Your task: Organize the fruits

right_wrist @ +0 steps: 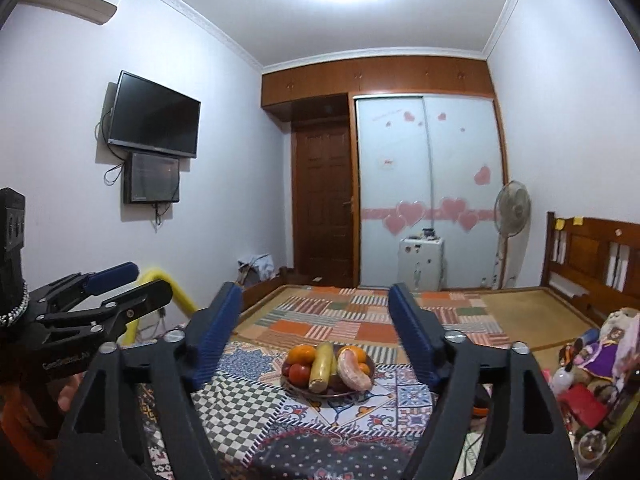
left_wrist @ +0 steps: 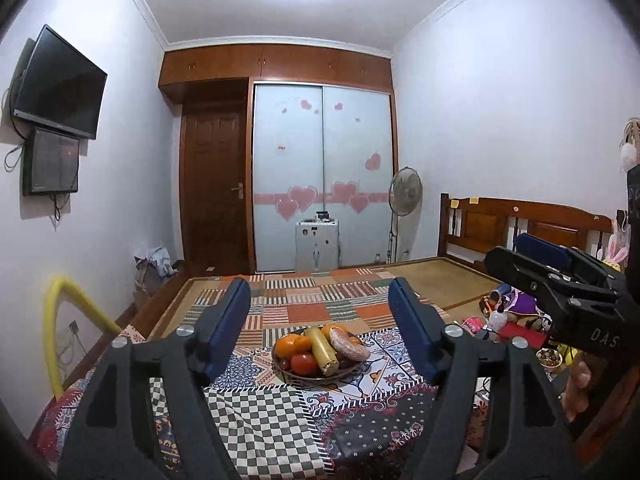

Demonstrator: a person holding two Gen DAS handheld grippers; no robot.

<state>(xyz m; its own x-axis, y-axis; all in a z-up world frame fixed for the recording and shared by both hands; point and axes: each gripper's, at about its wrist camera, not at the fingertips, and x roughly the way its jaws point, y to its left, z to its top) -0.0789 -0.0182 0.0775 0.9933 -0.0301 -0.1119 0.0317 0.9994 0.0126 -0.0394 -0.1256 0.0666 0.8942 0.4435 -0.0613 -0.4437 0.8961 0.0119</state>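
A metal bowl [left_wrist: 277, 360] of fruit stands on the patchwork cloth. It holds an orange [left_wrist: 294, 345], a red tomato [left_wrist: 304, 363], a yellow corn cob [left_wrist: 322, 350] and a pinkish curved piece [left_wrist: 347, 345]. My left gripper [left_wrist: 320, 286] is open, raised well short of the bowl, with nothing between its blue pads. My right gripper [left_wrist: 508, 250] shows at the right edge. In the right wrist view the bowl [right_wrist: 373, 368] lies ahead with the corn cob [right_wrist: 322, 368] on top. My right gripper [right_wrist: 315, 289] is open and empty. The left gripper [right_wrist: 150, 278] hangs at the left.
The patchwork cloth [left_wrist: 256, 412] covers a bed with a wooden headboard [left_wrist: 520, 220]. A heap of toys and small items [right_wrist: 592, 364] lies at the right. A yellow tube [left_wrist: 54, 320] arches at the left. A fan [left_wrist: 406, 192] and wardrobe [left_wrist: 320, 176] stand behind.
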